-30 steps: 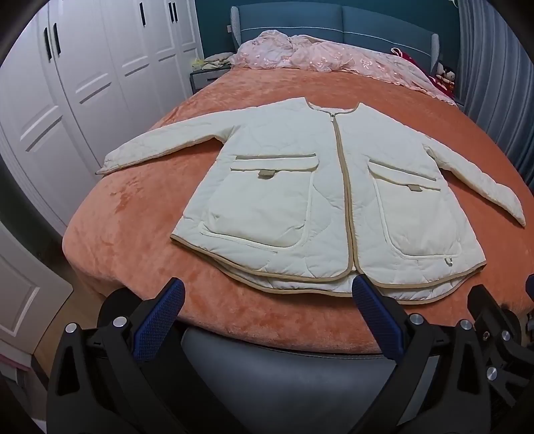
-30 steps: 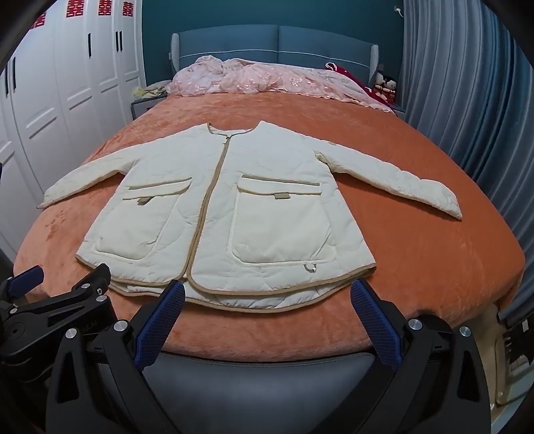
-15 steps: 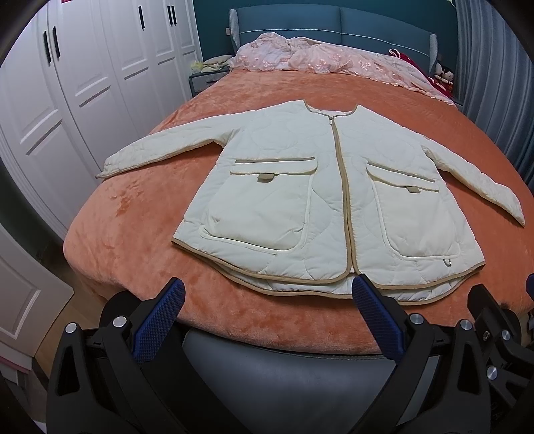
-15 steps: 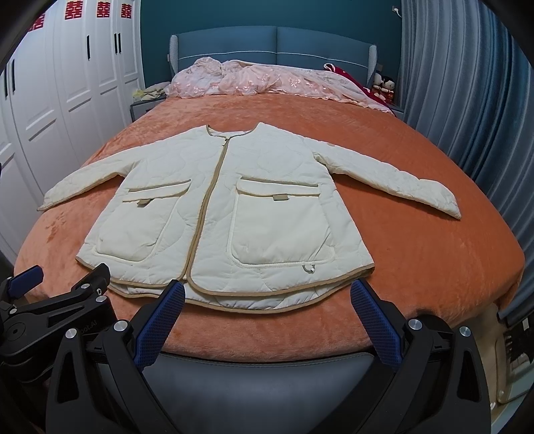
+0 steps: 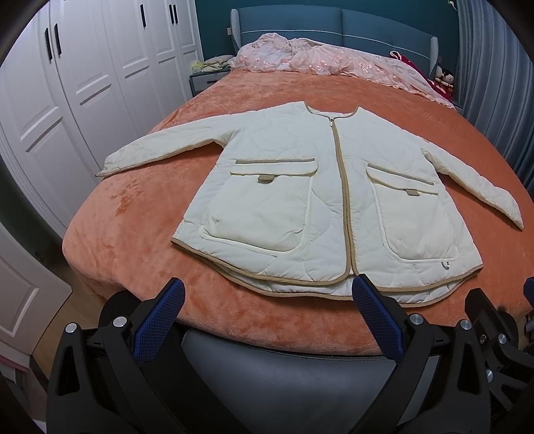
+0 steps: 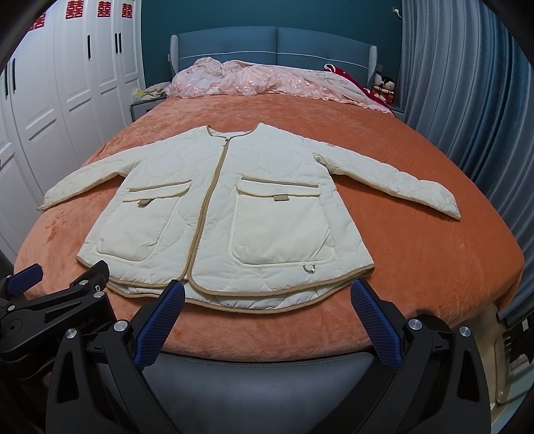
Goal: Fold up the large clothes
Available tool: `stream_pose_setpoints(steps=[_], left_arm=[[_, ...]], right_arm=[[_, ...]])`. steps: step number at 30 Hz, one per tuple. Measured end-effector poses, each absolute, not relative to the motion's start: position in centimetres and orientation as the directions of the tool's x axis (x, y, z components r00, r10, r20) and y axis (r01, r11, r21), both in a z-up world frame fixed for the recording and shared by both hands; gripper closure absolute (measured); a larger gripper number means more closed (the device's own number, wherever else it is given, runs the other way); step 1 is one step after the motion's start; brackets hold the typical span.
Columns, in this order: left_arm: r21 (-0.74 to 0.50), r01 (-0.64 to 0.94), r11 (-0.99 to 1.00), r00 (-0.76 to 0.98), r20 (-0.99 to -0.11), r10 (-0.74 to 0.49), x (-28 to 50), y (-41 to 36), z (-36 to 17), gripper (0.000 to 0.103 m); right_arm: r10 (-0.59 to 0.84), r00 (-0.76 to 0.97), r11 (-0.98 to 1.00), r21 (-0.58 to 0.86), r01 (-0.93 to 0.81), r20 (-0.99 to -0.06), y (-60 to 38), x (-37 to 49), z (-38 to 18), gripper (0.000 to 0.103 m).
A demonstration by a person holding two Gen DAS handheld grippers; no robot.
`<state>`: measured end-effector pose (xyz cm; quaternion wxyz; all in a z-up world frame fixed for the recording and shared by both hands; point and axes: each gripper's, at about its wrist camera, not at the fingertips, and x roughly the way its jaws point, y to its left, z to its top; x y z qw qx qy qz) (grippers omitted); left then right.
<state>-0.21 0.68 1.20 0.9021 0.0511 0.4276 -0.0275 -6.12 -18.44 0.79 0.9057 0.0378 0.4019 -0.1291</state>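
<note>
From the left wrist view, the jacket (image 5: 320,207) lies flat and face up on the orange bed (image 5: 140,240), zipped, both sleeves spread out to the sides, its hem near the foot of the bed. The left tongs (image 5: 267,313) hover just short of that hem, spread wide and holding nothing. The right blue pad (image 5: 373,313) covers a bit of the hem at the zip line. A crumpled pink quilt (image 5: 333,61) is heaped at the far end against the blue headboard (image 5: 333,20), well apart from the jacket. White wardrobes (image 5: 83,83) run along the left, a grey-blue curtain (image 5: 494,83) along the right. Part of the right tongs' black frame pokes in at the lower right edge, cut off. Small figures by the headboard are too small to make out.

From the right wrist view, the same jacket (image 6: 233,217) sits mid-bed, nothing lying on it. The right tongs (image 6: 267,313) are spread too, empty, near the hem; the left pad (image 6: 163,310) overlaps its edge. The left tongs' frame (image 6: 50,300) crowds the lower left corner and hides the bed's corner there. Red paper cuttings (image 6: 100,10) on the wardrobe doors are cropped at the top.
</note>
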Motion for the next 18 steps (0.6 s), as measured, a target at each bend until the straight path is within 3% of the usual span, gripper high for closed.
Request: stream_pose_setpoints(steps=[18], left_arm=[[0.059, 0.085, 0.995, 0.642, -0.767, -0.009, -0.37, 0.68, 1.59, 0.005]], right_arm=[[-0.203, 0.653, 0.962, -0.024, 0.272, -0.73, -18.59, -6.18, 1.24, 0.005]])
